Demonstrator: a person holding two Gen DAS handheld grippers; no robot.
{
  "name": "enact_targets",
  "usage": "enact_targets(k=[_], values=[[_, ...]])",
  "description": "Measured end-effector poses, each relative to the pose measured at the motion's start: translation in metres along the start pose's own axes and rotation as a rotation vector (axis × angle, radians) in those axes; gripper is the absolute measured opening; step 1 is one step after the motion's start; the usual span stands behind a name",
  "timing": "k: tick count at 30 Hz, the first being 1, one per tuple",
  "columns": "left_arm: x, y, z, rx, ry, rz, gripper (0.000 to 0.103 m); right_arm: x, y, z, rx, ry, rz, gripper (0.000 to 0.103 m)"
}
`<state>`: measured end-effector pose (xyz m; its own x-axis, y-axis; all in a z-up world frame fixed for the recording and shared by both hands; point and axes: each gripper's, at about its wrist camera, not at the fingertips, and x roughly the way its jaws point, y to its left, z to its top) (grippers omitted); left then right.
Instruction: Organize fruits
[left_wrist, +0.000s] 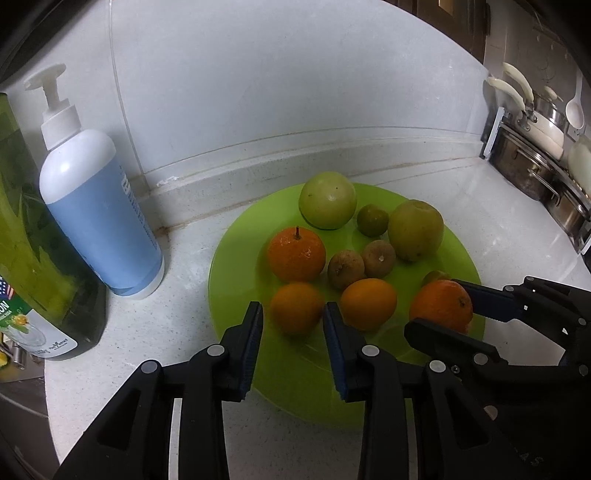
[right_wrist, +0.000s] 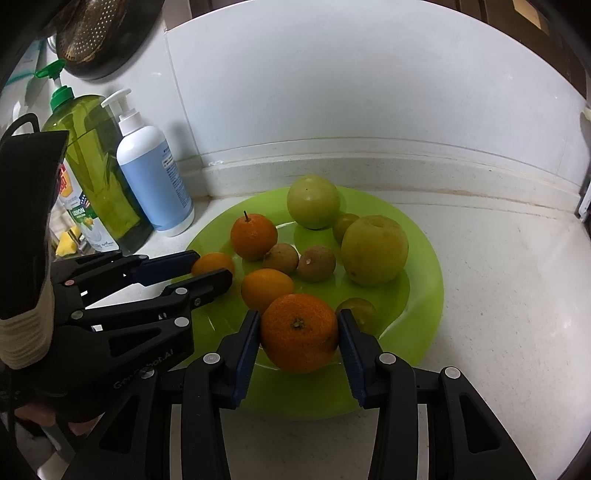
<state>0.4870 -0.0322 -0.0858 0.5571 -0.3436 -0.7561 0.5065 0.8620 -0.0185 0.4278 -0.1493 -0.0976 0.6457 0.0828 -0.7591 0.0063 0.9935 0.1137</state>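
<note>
A green plate (left_wrist: 236, 266) (right_wrist: 424, 266) on the white counter holds several fruits: oranges, two green apples (left_wrist: 327, 199) (right_wrist: 373, 250), two brown longans (left_wrist: 346, 268) and small green limes. My left gripper (left_wrist: 293, 314) is open, its fingers either side of a small orange (left_wrist: 295, 308) at the plate's front left; it also shows in the right wrist view (right_wrist: 212, 267). My right gripper (right_wrist: 299, 332) is shut on a larger orange (right_wrist: 299, 332) (left_wrist: 441, 304) at the plate's front right.
A blue and white pump bottle (left_wrist: 96, 206) (right_wrist: 155, 181) and a green dish soap bottle (left_wrist: 33, 240) (right_wrist: 92, 166) stand left of the plate against the white wall. Steel pots (left_wrist: 535, 166) sit on a rack at the far right. A colander (right_wrist: 99, 33) hangs upper left.
</note>
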Motion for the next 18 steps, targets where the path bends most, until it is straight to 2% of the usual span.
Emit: enact_targets(k=[8, 11, 18], values=[[-0.018, 0.008, -0.004, -0.019, -0.025, 0.045, 0.043, -0.002, 0.000, -0.001, 0.004, -0.006, -0.006, 0.045], [-0.029, 0.009, -0.006, -0.025, -0.038, 0.074, 0.046, -0.008, 0.002, 0.000, -0.004, -0.022, -0.015, 0.057], [-0.071, 0.009, -0.017, -0.073, -0.083, 0.138, 0.054, -0.032, 0.005, -0.004, -0.006, -0.054, -0.042, 0.057]])
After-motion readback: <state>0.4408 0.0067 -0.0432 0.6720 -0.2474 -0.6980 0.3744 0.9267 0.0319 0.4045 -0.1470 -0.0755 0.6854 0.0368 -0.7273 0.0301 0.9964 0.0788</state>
